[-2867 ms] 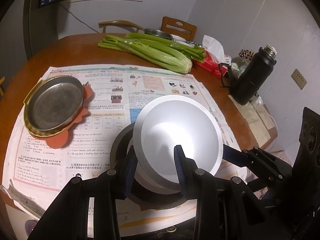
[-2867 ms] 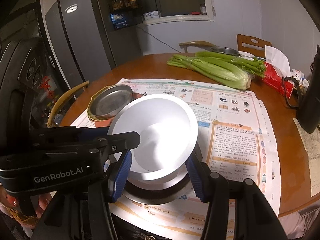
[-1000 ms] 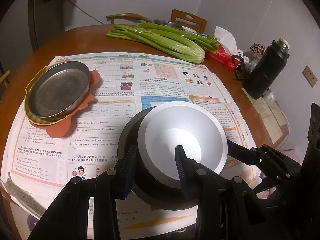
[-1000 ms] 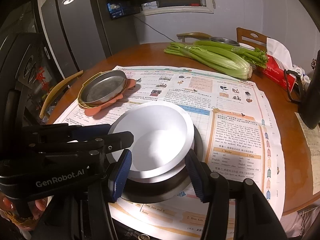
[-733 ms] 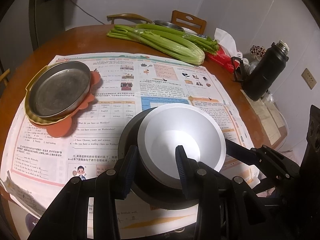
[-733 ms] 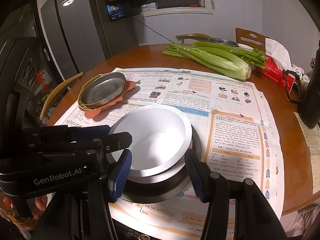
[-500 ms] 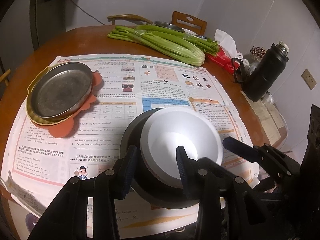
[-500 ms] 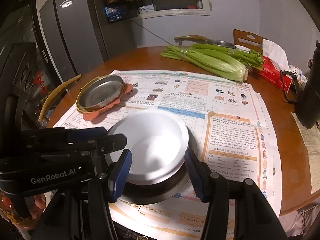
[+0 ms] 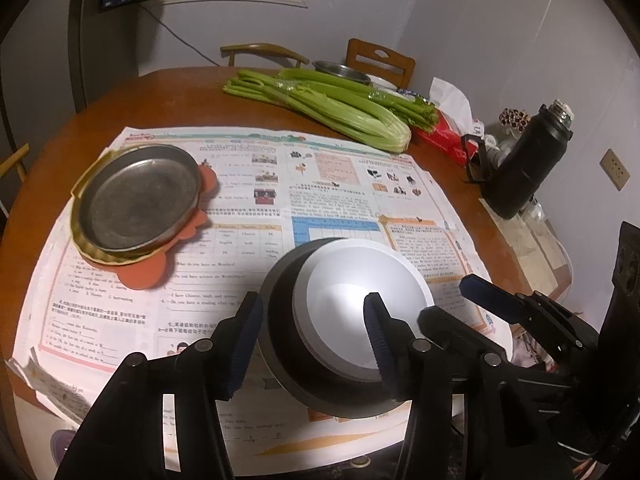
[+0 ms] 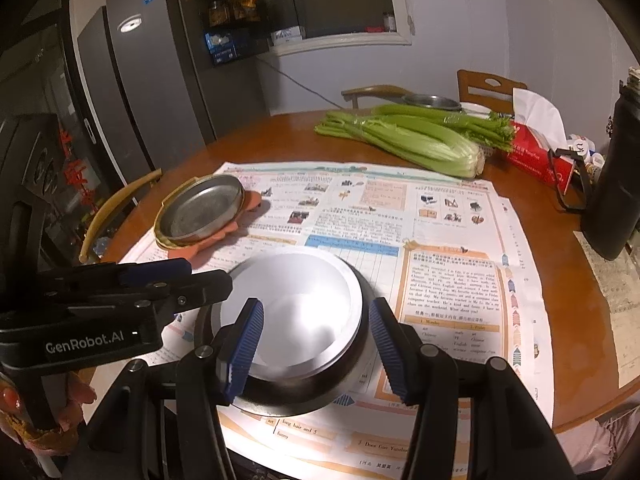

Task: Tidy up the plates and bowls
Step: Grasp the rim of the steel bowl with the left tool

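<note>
A white bowl (image 9: 362,304) sits nested inside a dark bowl (image 9: 280,312) on the newspaper near the table's front edge; both also show in the right wrist view, the white bowl (image 10: 304,300) and the dark bowl (image 10: 356,364). My left gripper (image 9: 312,336) is open, one finger left of the dark bowl and the other over the white bowl's inside. My right gripper (image 10: 316,344) is open, its fingers on either side of the bowls' near rim. A metal plate (image 9: 138,198) lies on a yellow plate and an orange plate at the left.
Celery (image 9: 320,106) lies at the back of the round wooden table (image 9: 180,96). A black flask (image 9: 528,164) and a red tissue box (image 9: 440,136) stand at the right. Another metal bowl (image 9: 340,68) and chairs are at the far edge. A fridge (image 10: 132,88) stands left.
The white bowl has come down from a tilted, raised position and settled into the dark bowl. Both grippers have pulled back slightly towards me.
</note>
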Tool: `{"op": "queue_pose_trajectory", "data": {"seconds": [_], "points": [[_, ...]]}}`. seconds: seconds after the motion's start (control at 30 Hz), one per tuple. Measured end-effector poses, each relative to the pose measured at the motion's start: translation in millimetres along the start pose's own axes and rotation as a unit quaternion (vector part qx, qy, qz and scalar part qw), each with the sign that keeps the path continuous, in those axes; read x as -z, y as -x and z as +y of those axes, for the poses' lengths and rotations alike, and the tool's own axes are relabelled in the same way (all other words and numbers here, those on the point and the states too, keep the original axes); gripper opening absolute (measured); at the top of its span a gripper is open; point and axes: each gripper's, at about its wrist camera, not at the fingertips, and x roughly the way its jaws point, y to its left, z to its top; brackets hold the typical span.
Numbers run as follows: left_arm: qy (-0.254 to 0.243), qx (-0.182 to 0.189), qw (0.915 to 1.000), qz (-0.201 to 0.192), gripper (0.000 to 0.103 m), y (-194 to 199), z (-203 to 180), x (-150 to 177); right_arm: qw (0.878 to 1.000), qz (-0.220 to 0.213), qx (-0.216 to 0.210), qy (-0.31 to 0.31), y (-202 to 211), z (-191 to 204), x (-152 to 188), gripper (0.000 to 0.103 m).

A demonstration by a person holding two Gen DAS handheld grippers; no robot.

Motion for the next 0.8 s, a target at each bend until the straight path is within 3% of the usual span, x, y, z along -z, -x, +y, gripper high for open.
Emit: {"op": "queue_pose_trajectory", "data": {"seconds": [0.43,0.8], "points": [[0.018,-0.008,0.9998,-0.008,0.065,10,12,-6,0.998,-0.049,0.008,-0.026,26,-18,-11,0.058],[0.022,-0.011,0.9995,0.018,0.066,-11,13,1,0.998,-0.007,0.015,-0.060,3,-38,-5,0.060]]}}
